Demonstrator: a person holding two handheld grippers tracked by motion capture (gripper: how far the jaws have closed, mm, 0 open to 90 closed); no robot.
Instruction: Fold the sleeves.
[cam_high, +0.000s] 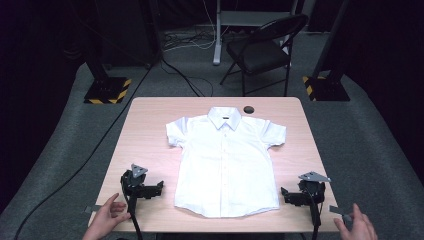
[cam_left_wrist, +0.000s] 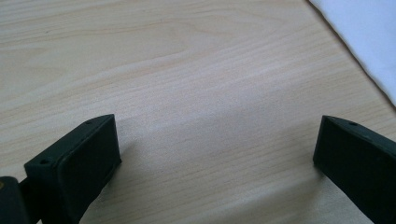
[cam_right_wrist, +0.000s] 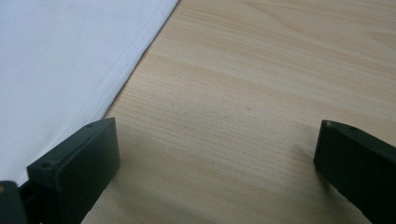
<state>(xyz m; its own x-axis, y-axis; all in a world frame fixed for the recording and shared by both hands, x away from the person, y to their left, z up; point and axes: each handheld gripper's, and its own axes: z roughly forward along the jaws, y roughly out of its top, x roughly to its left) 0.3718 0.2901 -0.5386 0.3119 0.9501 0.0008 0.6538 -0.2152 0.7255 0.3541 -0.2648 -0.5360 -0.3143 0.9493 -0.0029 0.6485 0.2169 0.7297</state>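
A white short-sleeved shirt (cam_high: 225, 160) lies flat and buttoned in the middle of the wooden table (cam_high: 150, 130), collar at the far side. My left gripper (cam_high: 145, 189) rests on the table left of the shirt's hem, open and empty. Its view shows the jaws of the left gripper (cam_left_wrist: 217, 140) wide apart over bare wood, with the shirt's edge (cam_left_wrist: 364, 37) at the upper right. My right gripper (cam_high: 300, 195) sits right of the hem, also open. In its view, the right gripper (cam_right_wrist: 217, 140) has the shirt's hem (cam_right_wrist: 60, 60) beside its left jaw. A hand (cam_high: 107, 217) lies near each gripper.
A small dark round object (cam_high: 248, 109) sits on the table by the collar. Behind the table stand a black folding chair (cam_high: 265, 50) and two posts with yellow-and-black bases (cam_high: 107, 90). Cables run across the grey floor.
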